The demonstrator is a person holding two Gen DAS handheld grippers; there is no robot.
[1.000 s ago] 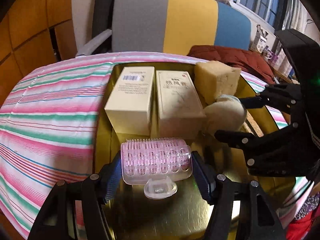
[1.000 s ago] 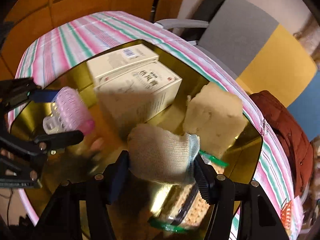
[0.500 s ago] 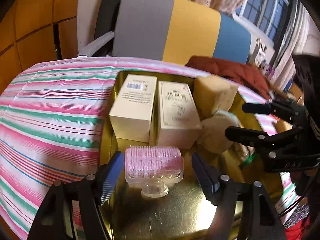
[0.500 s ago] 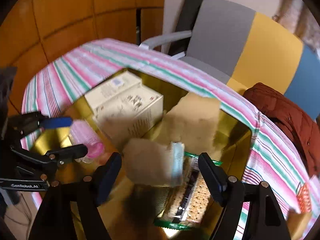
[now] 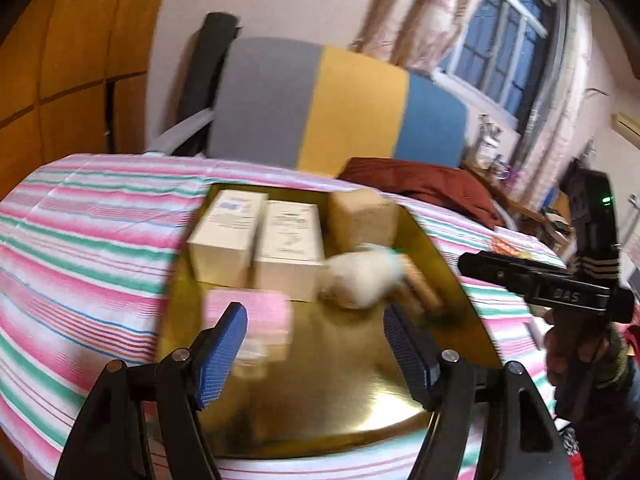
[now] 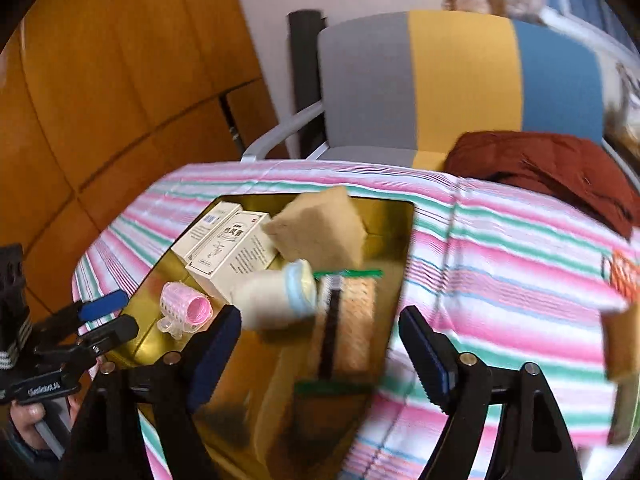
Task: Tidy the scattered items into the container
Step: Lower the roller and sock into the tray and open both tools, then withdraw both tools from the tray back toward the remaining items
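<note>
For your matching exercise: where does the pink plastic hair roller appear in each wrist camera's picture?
Left wrist view: pink plastic hair roller, lower left of centre, blurred, in the gold tray.
Right wrist view: lower left, by the tray's near-left edge.
Shared landmark: two white cardboard boxes, just behind it.

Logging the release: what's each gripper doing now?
Left gripper: open, empty, clear of the roller.
Right gripper: open, empty, jaws just widened.
</note>
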